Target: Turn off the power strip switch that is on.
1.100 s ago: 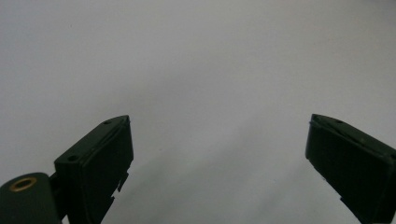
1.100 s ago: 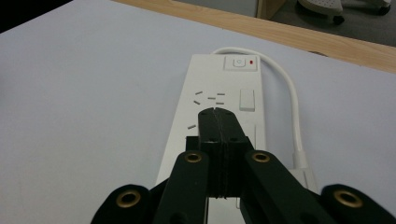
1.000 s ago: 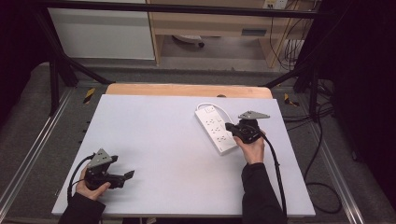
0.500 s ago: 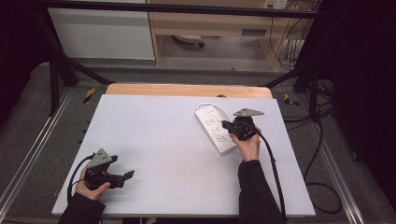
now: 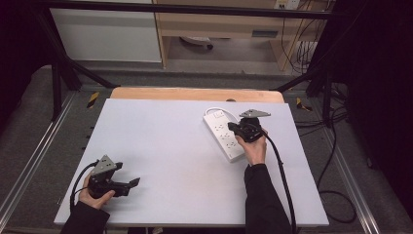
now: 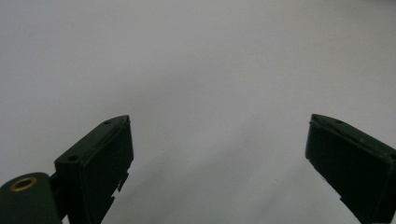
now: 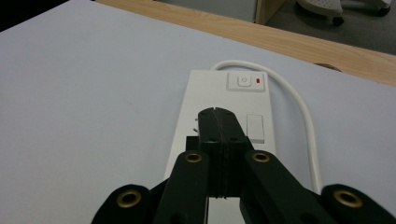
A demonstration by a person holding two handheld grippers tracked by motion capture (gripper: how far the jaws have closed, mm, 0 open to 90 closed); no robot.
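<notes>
A white power strip (image 5: 222, 135) lies slantwise at the table's back right, its switch end farthest from me. My right gripper (image 5: 234, 128) hovers over the strip's middle, pointing along it toward the switch. In the right gripper view the jaws (image 7: 218, 115) are pressed together with nothing between them, their tips above the sockets just short of the switch (image 7: 246, 82), beside which a small red light shows. The strip's white cord (image 7: 306, 116) loops off to the right. At the front left my left gripper (image 5: 130, 184) rests low over the bare table, its jaws (image 6: 219, 140) wide apart and empty.
The white tabletop (image 5: 160, 146) ends in a wooden strip (image 5: 195, 94) at the back. Black frame bars (image 5: 63, 68) and metal rails (image 5: 29, 156) flank the table. Cables (image 5: 336, 146) lie on the floor to the right.
My right gripper has slid a little to the left, from the strip's right edge to over its middle. The left gripper has stayed where it was.
</notes>
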